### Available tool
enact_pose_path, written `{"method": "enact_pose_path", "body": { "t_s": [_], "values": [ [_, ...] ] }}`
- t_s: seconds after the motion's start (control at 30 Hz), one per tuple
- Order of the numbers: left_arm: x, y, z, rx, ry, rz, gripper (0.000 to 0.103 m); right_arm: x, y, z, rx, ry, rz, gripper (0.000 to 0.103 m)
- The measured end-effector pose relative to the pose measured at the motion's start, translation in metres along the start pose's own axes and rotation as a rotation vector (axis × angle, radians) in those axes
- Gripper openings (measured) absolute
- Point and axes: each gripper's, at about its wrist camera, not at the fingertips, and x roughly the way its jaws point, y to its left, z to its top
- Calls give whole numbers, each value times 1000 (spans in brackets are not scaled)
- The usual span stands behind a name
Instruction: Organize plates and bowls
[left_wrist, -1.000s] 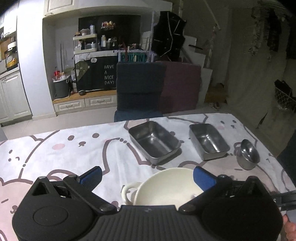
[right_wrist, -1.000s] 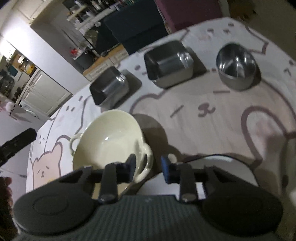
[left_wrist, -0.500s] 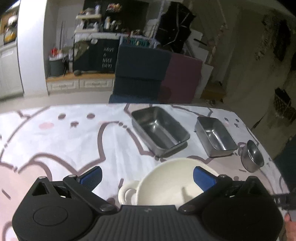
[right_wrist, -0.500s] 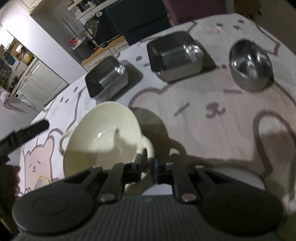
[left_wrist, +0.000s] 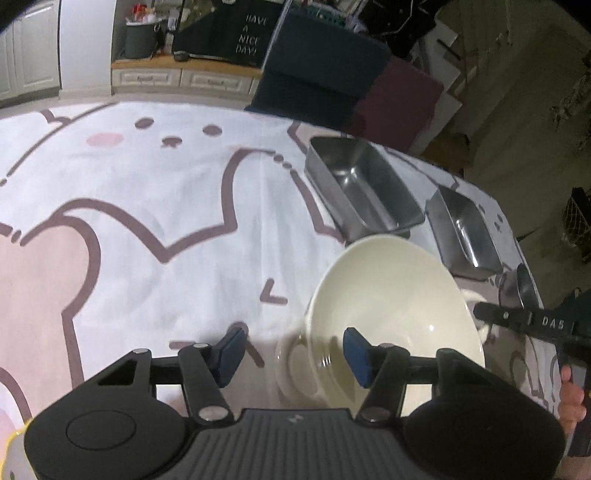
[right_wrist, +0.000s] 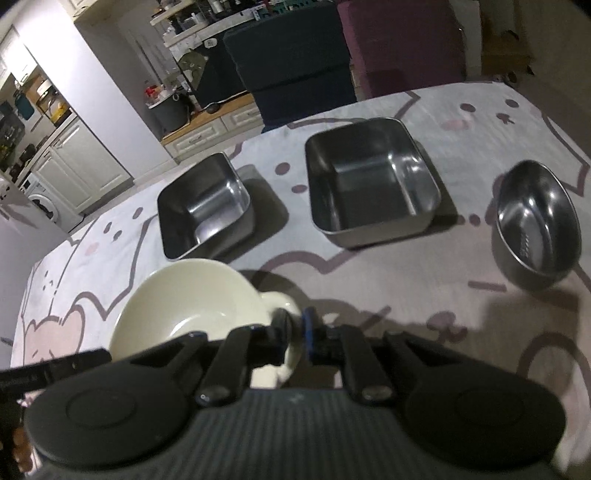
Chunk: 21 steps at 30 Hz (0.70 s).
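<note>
A cream bowl with two ear handles (left_wrist: 395, 295) (right_wrist: 192, 302) is tilted and lifted off the cartoon tablecloth. My right gripper (right_wrist: 294, 332) is shut on its right handle. My left gripper (left_wrist: 291, 354) is open, its blue pads on either side of the bowl's left handle (left_wrist: 291, 354) without touching it. Two rectangular steel containers (right_wrist: 207, 210) (right_wrist: 373, 184) and a small round steel bowl (right_wrist: 535, 225) stand behind, also seen in the left wrist view (left_wrist: 362, 188) (left_wrist: 461, 229) (left_wrist: 521, 284).
The tablecloth (left_wrist: 147, 206) covers the table. A dark blue chair (right_wrist: 295, 62) and a purple chair (right_wrist: 402, 44) stand at the far edge. Kitchen cabinets (right_wrist: 74, 170) lie beyond on the left.
My right gripper closed onto the bowl's handle and lifted and tilted the bowl. My left gripper dropped lower and nearer the bowl's left handle, staying open.
</note>
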Motion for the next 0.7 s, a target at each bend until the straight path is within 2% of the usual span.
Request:
{"method": "enact_pose_path", "body": {
  "t_s": [0.07, 0.13, 0.23, 0.37, 0.5, 0.7],
  "values": [
    [3, 1, -2, -25, 20, -20, 54, 1, -2, 2, -3, 3, 12, 12],
    [5, 1, -2, -40, 33, -30, 47, 1, -5, 3, -19, 14, 35, 12],
    [7, -2, -3, -34, 40, -8, 35, 1, -7, 7, -70, 33, 74, 16],
    [8, -5, -4, -21, 38, 16, 28, 2, -6, 9, -111, 56, 80, 19],
    [6, -2, -5, -46, 37, 16, 28, 6, 1, 10, -162, 52, 68, 24],
    [4, 1, -7, -76, 42, -1, 28, 12, 2, 13, -214, 103, 110, 31]
  ]
}}
